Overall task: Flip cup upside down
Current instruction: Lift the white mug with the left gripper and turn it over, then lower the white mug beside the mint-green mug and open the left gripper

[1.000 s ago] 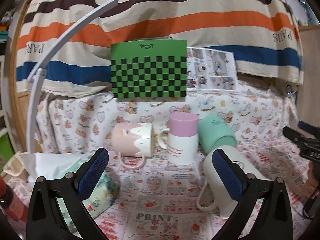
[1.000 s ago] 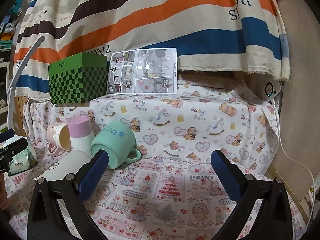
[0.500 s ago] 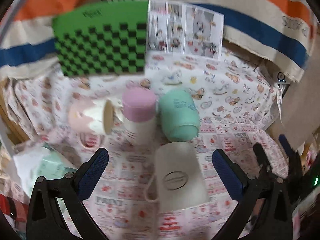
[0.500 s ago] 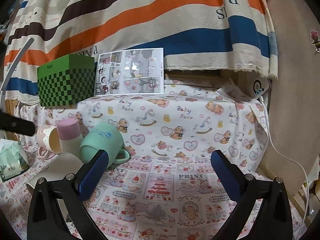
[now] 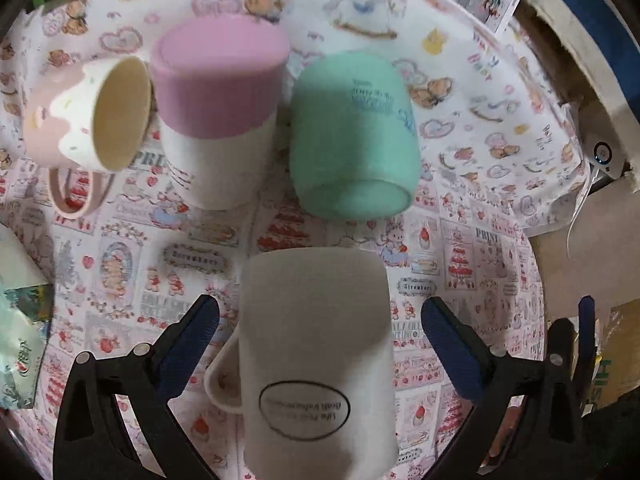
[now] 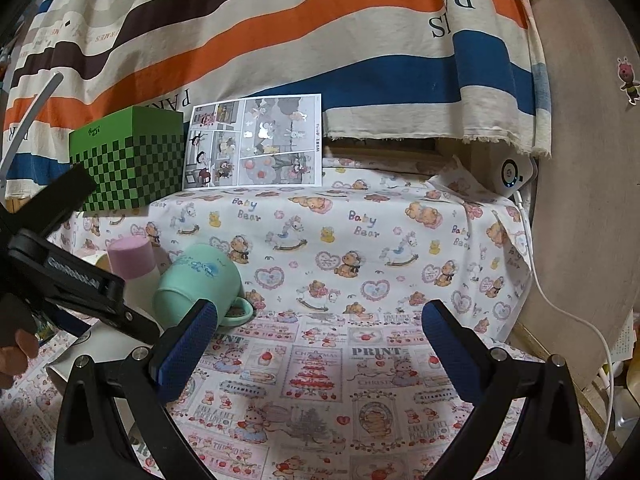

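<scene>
A home, likely a bedroom or child's corner: a nursery cloth (image 6: 360, 240) printed with "Baby Bear", teddies and rocking horses covers the surface, and a striped blanket (image 6: 280, 40) hangs behind it. Mugs (image 5: 352, 136) sit on the cloth, with a comic sheet (image 6: 254, 142), a green checkered box (image 6: 128, 156) and a cartoon wall sticker (image 6: 628, 78).

On my tablecloth (image 6: 372, 368) I can read "PRINT" and "CHRISTMAS" in the near squares, and "Strawberry" on small labels. The far cloth (image 6: 360, 232) says "Baby Bear" several times. The striped curtain (image 6: 280, 40) carries "PARIS" at left and right, and "HERMES" upside down at the top. The white cup (image 5: 316, 364) has an oval label, but its words are too blurred to read.
</scene>
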Demonstrator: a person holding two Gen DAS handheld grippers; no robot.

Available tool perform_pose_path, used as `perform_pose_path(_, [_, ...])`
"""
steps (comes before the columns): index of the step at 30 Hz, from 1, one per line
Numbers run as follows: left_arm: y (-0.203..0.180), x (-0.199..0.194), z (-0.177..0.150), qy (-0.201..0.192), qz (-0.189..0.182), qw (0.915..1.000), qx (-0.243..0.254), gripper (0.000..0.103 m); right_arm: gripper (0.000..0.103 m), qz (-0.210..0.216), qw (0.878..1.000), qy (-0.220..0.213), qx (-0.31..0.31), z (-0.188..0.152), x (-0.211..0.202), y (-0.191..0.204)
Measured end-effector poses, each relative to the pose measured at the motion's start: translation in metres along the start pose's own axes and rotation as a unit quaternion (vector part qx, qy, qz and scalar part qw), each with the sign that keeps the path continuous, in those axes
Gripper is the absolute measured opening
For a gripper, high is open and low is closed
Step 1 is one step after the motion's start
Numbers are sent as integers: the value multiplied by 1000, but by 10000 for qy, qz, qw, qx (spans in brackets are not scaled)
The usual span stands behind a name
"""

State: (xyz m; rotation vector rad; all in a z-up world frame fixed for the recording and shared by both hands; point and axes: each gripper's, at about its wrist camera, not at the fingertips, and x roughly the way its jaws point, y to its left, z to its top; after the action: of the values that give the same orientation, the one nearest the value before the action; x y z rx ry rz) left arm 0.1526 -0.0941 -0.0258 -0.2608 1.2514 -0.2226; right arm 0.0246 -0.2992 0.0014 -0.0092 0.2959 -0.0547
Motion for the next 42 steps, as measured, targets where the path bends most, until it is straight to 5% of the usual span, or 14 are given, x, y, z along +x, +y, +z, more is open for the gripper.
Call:
perform_pose_path(5, [-2, 10, 1, 59, 138, 9998, 111, 77, 103, -5, 10000, 15, -3, 0, 1, 0])
perform_pose_path(7, [-6, 9, -1, -20, 130, 9996, 231, 77, 103, 2, 10000, 11, -7, 0, 1, 0])
perform_pose_path(10, [-13, -11, -9, -528, 342, 9968, 497, 77, 103, 2, 10000, -7, -5, 0, 0, 0])
perform_pose_path(15, [-37, -62, -32, -1456, 771, 9793, 1179, 76, 103, -27, 10000, -19, 2, 0, 0, 0])
perform_pose_path(20, [-46, -86, -40, -1922, 1017, 9663, 1376, 76, 103, -82, 10000, -23, 18, 0, 0, -1])
perform_pose_path(29, [-50, -75, -53, -2140, 1168, 9564, 1606, 76, 103, -107, 9999, -21, 25, 0, 0, -1])
perform_pose_path(39, [-43, -45, -47, -1932, 1137, 9631, 1491, 77, 103, -125, 9999, -20, 30, 0, 1, -3])
perform_pose_path(42, [-42, -47, -46, -2145, 1093, 9584, 1533, 77, 103, -128, 9999, -19, 31, 0, 0, -3])
